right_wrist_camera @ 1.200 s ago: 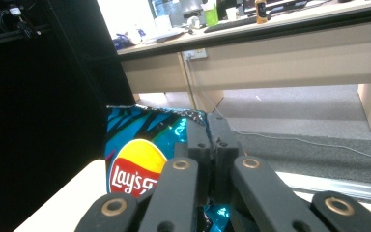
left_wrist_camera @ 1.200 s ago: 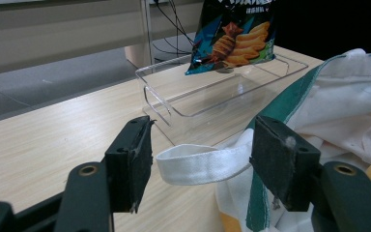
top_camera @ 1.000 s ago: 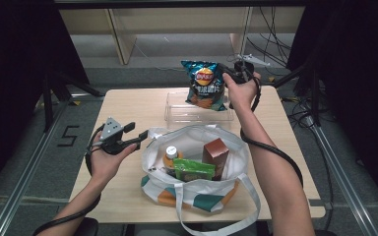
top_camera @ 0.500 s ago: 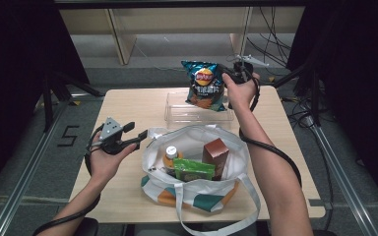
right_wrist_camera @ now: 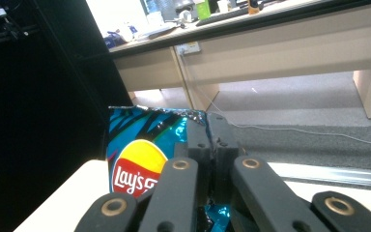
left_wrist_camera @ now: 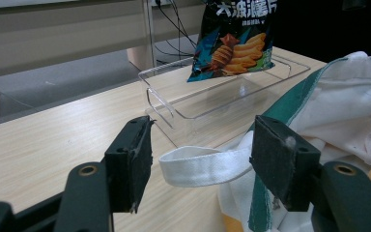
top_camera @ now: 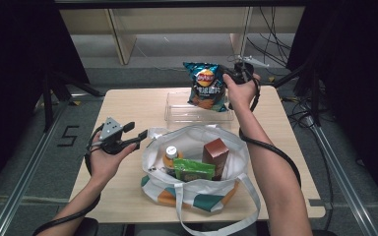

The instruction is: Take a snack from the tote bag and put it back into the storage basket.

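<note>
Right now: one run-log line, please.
right claw: shut on chip bag, above clear tray | left claw: open at tote handle

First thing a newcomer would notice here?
The blue chip bag, pinched at its top edge by the right hand-held gripper and hanging above the clear tray at the table's far side. Next, the white tote at the near edge, holding a bottle, a brown box and a green packet, its strap lying between the open left hand-held gripper jaws.
</note>
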### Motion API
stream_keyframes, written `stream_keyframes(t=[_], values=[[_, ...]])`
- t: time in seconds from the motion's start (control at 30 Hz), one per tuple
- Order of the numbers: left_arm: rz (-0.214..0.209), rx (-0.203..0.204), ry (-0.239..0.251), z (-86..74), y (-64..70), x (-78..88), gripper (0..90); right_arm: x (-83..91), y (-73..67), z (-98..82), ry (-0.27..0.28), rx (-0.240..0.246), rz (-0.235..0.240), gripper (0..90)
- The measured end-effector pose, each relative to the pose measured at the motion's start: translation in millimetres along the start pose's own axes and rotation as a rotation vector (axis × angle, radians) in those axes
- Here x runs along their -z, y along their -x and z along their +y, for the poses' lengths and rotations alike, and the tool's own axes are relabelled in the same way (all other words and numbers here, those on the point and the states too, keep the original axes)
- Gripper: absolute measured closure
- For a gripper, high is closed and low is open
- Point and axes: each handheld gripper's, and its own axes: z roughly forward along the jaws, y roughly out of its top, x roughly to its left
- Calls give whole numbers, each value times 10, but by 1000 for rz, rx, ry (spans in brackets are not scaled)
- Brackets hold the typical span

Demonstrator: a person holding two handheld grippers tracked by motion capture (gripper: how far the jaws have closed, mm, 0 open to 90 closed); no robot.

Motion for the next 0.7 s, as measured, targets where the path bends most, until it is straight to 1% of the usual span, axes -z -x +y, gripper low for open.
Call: stream_keyframes(t=[0.03, 0.07, 0.1, 0.13, 0.17, 0.2, 0.23, 0.27, 0.3, 0.33, 0.43, 0.47, 0.5, 0.53, 0.6, 0.63, 0.67, 0.7], values=[[-1, 1, 0, -3, 0, -3, 391, 2, 5, -5, -6, 2, 0, 900], [-1, 1, -3, -9, 0, -8, 390, -8, 19, -12, 0, 13, 4, 900], [-7, -2, 0, -12, -3, -18, 390, -1, 7, -24, -14, -16, -6, 900], [-4, 2, -3, -17, 4, -20, 390, -10, 23, -30, -10, -9, -3, 900], [-4, -2, -5, -17, 2, -23, 390, -16, 43, -37, -12, -5, -4, 900], [-3, -1, -5, -16, 3, -22, 390, -22, 49, -48, -14, -8, -8, 900], [-1, 4, -4, -15, 6, -20, 390, -25, 52, -56, -16, -22, -7, 900], [-1, 5, -4, -15, 5, -20, 390, -36, 87, -55, -15, 20, -8, 900], [-1, 3, -4, -17, 3, -20, 390, -39, 89, -58, -16, 21, -13, 900], [-1, 1, -6, -18, 1, -19, 390, -33, 62, -68, -17, -29, -9, 900], [-2, 1, -5, -14, -2, -15, 390, -42, 76, -72, -15, -17, -14, 900], [-8, -2, 3, -12, -6, -19, 390, -46, 73, -75, -17, -22, -14, 900], [-1, 1, -6, -10, 1, -8, 390, -55, 101, -70, -20, 20, -10, 900], [-3, -1, -4, -9, 0, -7, 390, -52, 71, -80, -28, -25, -20, 900], [-3, -2, -5, -11, 1, -9, 390, -66, 81, -91, -23, -18, -17, 900], [-13, -9, 6, -12, -7, -22, 390, -65, 79, -92, -29, -21, -19, 900], [-13, -8, 5, -13, -5, -22, 390, -68, 80, -97, -31, -21, -25, 900], [-14, -13, 6, -12, -7, -22, 390, -70, 82, -104, -28, -27, -22, 900]])
